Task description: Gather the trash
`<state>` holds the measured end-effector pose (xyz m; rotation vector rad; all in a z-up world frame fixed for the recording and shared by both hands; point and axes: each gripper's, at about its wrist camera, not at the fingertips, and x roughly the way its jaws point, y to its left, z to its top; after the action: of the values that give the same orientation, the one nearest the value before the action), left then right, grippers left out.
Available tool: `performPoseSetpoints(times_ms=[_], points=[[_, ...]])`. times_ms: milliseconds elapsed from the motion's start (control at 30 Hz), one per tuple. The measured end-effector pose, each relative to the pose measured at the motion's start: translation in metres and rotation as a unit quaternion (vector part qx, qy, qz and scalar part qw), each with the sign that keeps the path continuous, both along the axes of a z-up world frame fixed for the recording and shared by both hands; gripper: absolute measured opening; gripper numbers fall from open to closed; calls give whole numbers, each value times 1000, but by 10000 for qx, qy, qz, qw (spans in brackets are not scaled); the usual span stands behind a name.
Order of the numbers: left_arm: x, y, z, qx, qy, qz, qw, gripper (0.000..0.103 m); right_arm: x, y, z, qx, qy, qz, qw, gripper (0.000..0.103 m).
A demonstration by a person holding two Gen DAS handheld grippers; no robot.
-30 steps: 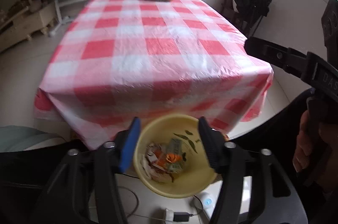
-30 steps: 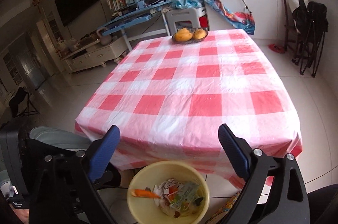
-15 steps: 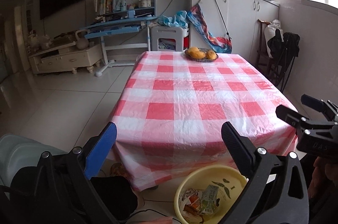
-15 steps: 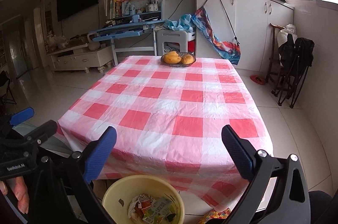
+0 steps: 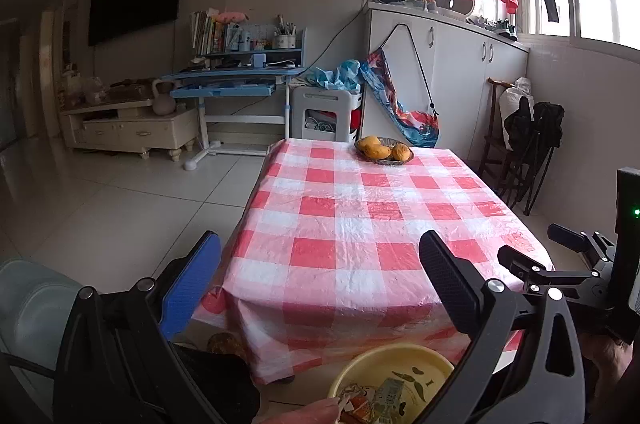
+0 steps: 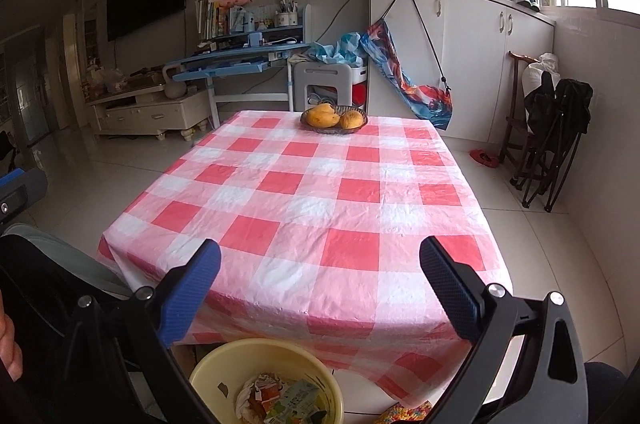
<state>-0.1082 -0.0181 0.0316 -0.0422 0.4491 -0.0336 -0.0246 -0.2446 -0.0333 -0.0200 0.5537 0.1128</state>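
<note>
Yellow plastic basin upright at bottom centre of frame, below near table edge; crumpled wrappers and paper trash heaped inside, orange scraps among them

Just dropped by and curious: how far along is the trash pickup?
Nearly done, it seems. Wrappers and scraps sit in the yellow basin below the table edge. The left gripper and right gripper are open and empty. The checkered tablecloth holds only a fruit bowl.

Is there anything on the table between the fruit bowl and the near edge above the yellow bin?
No. In the right wrist view, only bare checked tablecloth stretches from the fruit bowl to the near edge above the yellow bin.
</note>
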Motion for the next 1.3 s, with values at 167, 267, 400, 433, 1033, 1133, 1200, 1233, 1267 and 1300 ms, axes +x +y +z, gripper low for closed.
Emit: performPoseSetpoints(times_ms=[167, 267, 400, 433, 1033, 1133, 1200, 1233, 1267, 1300], points=[[0, -1, -1, 94, -21, 46, 9999, 96, 0, -2, 1, -14, -21, 5, 10000, 95], [4, -2, -2, 135, 44, 72, 9999, 96, 0, -2, 1, -12, -15, -2, 10000, 95], [6, -2, -2, 164, 42, 78, 9998, 96, 0, -3, 1, -12, -18, -4, 10000, 95], [6, -3, -3, 191, 55, 104, 9997, 96, 0, -4, 1, -15, -17, -10, 10000, 95], [9, -1, -7, 333, 107, 76, 9994, 96, 5, -4, -4, -226, 121, -17, 9997, 95], [8, -1, -7, 326, 100, 65, 9994, 96, 6, -5, -4, -256, 144, -36, 9996, 95], [8, -1, -6, 321, 105, 74, 9994, 96, 6, -6, -4, -236, 150, -56, 9996, 95], [8, -1, -7, 311, 110, 65, 9994, 96, 6, -6, -4, -222, 154, -64, 9996, 95], [8, -2, -6, 315, 110, 54, 9994, 96, 6, -6, -4, -214, 154, -64, 9996, 95], [8, -3, -6, 339, 107, 47, 9994, 96, 6, -6, -4, -221, 150, -60, 9996, 95]])
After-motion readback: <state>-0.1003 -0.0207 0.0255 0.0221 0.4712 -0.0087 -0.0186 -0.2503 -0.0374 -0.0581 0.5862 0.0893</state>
